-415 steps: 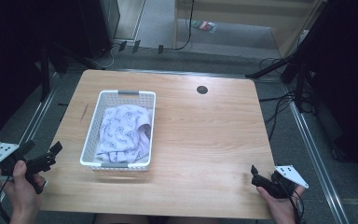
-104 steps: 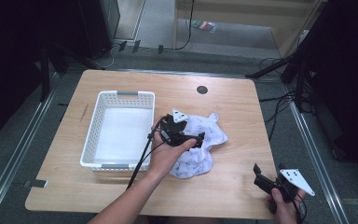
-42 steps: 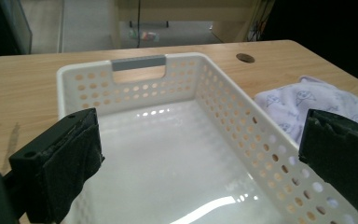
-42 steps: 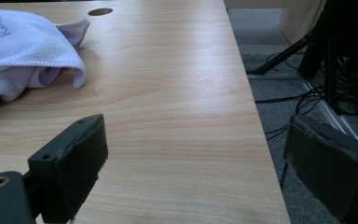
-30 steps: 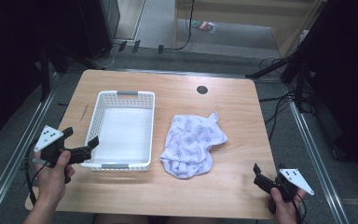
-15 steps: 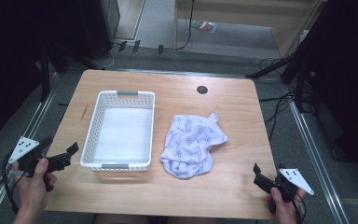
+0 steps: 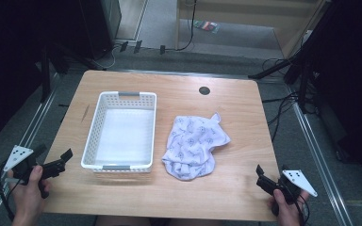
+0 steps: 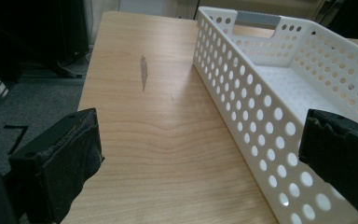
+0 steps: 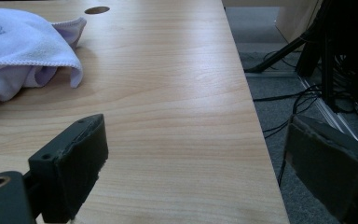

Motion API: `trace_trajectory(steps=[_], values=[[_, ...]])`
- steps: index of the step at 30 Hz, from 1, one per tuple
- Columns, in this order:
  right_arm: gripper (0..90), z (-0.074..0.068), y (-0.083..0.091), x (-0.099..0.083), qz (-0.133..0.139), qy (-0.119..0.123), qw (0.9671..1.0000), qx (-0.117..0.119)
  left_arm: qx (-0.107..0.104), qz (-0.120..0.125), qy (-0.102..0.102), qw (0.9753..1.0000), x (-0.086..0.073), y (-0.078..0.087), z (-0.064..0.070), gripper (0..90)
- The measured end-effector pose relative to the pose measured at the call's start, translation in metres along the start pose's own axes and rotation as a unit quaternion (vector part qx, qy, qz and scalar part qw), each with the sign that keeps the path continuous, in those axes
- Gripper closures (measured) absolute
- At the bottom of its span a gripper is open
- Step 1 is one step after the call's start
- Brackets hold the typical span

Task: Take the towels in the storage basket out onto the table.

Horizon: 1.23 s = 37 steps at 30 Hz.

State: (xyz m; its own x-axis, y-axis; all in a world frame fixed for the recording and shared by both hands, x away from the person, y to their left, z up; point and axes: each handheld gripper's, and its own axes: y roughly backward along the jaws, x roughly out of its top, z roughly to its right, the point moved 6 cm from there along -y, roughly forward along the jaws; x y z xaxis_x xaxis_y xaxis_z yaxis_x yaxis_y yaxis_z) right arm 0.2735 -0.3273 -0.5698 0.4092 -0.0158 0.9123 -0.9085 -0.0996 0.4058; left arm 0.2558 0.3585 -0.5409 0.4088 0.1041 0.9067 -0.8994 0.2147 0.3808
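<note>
Looking down from the high view, the cloth lies bunched on the table, just right of the empty basket and apart from it. The left tool sits off the table's near-left corner, jaws apart, holding nothing. The right tool rests at the near-right edge, also empty.

In the left gripper view, the jaws stand wide apart; the basket wall runs just beside the right one.

In the right gripper view, the jaws are spread open, with the cloth ahead and to the left, well clear of them.

Judgement: the cloth seems set for spreading or folding; each tool should pinch a single hem corner, not a bunch.
</note>
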Motion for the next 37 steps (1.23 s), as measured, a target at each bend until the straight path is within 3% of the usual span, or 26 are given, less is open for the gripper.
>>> trace_trajectory(steps=[8,20,23,28,37], values=[[6.5,0.000,0.000,0.000,0.000,-0.001,1.0000,0.000,0.005,-0.006,0.012,0.9999,-0.014,-0.005,-0.008,0.0],[6.5,0.000,0.000,0.000,0.000,-0.002,1.0000,0.000,0.006,-0.024,0.006,0.9997,-0.029,-0.015,-0.011,0.0],[6.5,0.000,0.000,0.000,0.000,-0.001,1.0000,0.001,0.007,-0.025,0.009,0.9996,-0.030,-0.016,-0.011,0.0],[6.6,0.000,0.000,0.000,0.000,-0.001,1.0000,0.001,0.005,-0.028,-0.010,0.9995,-0.031,-0.018,-0.007,0.0],[6.6,-0.001,0.000,0.000,-0.002,0.003,1.0000,-0.001,-0.001,-0.035,0.004,0.9994,-0.031,-0.020,-0.009,0.0]])
